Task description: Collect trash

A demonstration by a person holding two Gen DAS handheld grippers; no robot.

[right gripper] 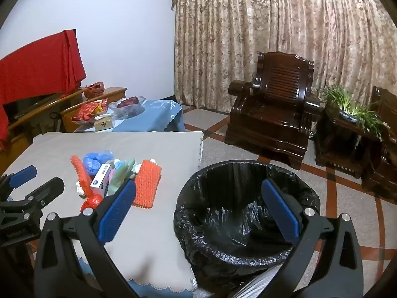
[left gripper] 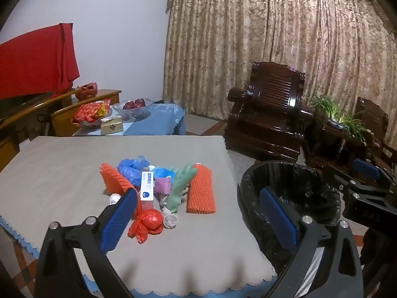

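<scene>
At the far left a red cloth [left gripper: 37, 62] hung over wooden furniture, and beyond the table's [left gripper: 62, 164] far edge stood a blue-covered side table [left gripper: 158, 121] with a fruit bowl [left gripper: 132, 108] and a small box [left gripper: 111, 126].

The trash lay heaped near the middle of the grey cloth. From the left came an orange foam net [left gripper: 113, 178], a blue bag [left gripper: 131, 168], a white carton [left gripper: 147, 186], a green glove [left gripper: 180, 186] and a second orange net [left gripper: 201, 191]. A red knotted bag [left gripper: 148, 222] lay at the heap's near side, just beside the left gripper's [left gripper: 198, 218] left pad. That gripper stood wide and held nothing. Bare cloth ran around the heap out to the scalloped front edge.

Right of the table, close to its corner, stood the bin [right gripper: 245, 213] with its black liner (mouth open, nothing visible inside). The right gripper [right gripper: 198, 208] hung above the gap between table and bin, jaws spread wide and empty, its right pad over the bin's mouth.

Farther right, tiled floor lay open up to a dark armchair [right gripper: 270, 114] and a plant [right gripper: 352, 109] before the curtain [right gripper: 285, 32].
</scene>
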